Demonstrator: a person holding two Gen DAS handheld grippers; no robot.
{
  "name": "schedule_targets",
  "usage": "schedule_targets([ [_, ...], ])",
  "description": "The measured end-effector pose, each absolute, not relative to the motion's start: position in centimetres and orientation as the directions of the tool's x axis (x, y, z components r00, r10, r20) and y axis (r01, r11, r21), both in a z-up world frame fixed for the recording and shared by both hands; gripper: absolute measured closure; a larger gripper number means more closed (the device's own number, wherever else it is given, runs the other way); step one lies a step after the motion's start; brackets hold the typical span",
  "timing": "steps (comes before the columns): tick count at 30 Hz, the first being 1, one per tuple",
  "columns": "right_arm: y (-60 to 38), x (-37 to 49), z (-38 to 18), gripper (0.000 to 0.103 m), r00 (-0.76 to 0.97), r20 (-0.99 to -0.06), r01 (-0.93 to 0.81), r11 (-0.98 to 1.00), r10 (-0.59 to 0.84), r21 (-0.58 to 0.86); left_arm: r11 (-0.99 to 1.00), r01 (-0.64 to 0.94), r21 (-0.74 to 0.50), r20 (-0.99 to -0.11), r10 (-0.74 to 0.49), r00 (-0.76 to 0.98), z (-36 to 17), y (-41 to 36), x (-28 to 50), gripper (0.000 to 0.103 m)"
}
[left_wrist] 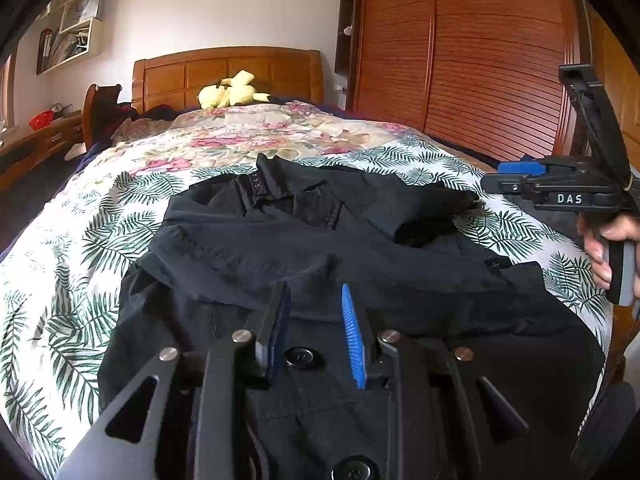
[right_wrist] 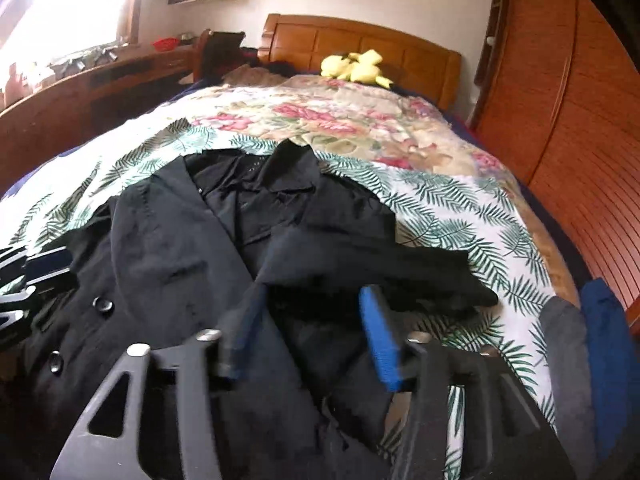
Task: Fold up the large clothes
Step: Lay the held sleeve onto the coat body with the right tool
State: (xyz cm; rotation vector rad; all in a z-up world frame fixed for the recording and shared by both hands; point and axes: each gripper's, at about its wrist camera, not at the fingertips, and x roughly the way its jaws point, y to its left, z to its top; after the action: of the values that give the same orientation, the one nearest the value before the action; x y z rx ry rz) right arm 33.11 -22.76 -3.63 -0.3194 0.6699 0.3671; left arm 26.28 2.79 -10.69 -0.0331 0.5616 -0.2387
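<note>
Lying spread across the near half of the bed, the large black button-front garment (left_wrist: 320, 240) rests on a white bedspread printed with green palm leaves (left_wrist: 80, 240), its collar end toward the wooden headboard (left_wrist: 228, 72). One sleeve is folded across the body toward the right edge. The left gripper (left_wrist: 316, 300), with blue-padded fingers, hovers above the garment's lower front near a black button (left_wrist: 302, 357); its jaws stand apart and grasp nothing. The right gripper (right_wrist: 312, 308) is likewise released, its fingers spread over the folded sleeve with no cloth between them; whether the tips touch the fabric cannot be told. In the left wrist view this same tool appears at the right edge, held by a bare hand (left_wrist: 608, 248). A floral quilt (left_wrist: 260, 128) covers the far half of the bed, with a yellow plush toy (left_wrist: 232, 90) at the headboard. A reddish louvred wooden wardrobe (left_wrist: 480, 60) stands to the right. Grey and blue folded cloths (right_wrist: 588, 360) lie at the bed's right edge.
</note>
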Motion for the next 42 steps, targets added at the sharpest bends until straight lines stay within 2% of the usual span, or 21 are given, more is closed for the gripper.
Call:
schedule_targets([
  [8,-26.2,35.6,-2.5,0.039,0.763,-0.632,-0.321,0.929,0.136,-0.187,0.972,0.213,-0.101,-0.515,-0.234,0.824,-10.3,3.0,26.0,0.079],
  [18,-32.9,43.4,-5.3,0.039,0.708,-0.705,-0.122,0.99,0.032,-0.077,0.971,0.217,-0.101,-0.511,-0.238,0.826,-10.1,3.0,25.8,0.078],
  [30,-38.6,49.2,-11.6,0.039,0.552,-0.831,0.093,0.985,0.072,0.147,0.968,0.226,-0.108,-0.512,-0.249,0.822,-10.1,3.1,25.9,0.078],
  [38,-39.3,50.1,-12.5,0.039,0.541,-0.836,0.121,0.976,0.09,0.184,0.968,0.224,-0.109,-0.514,-0.248,0.821,-10.1,3.2,25.7,0.078],
  [40,-39.1,50.4,-12.5,0.043,0.541,-0.837,0.116,0.978,0.083,0.172,0.968,0.224,-0.109,-0.513,-0.248,0.822,-10.0,3.2,25.7,0.078],
  [42,-38.8,50.9,-12.5,0.062,0.538,-0.839,0.103,0.982,0.08,0.159,0.968,0.225,-0.109,-0.512,-0.248,0.822,-10.0,3.2,25.7,0.078],
])
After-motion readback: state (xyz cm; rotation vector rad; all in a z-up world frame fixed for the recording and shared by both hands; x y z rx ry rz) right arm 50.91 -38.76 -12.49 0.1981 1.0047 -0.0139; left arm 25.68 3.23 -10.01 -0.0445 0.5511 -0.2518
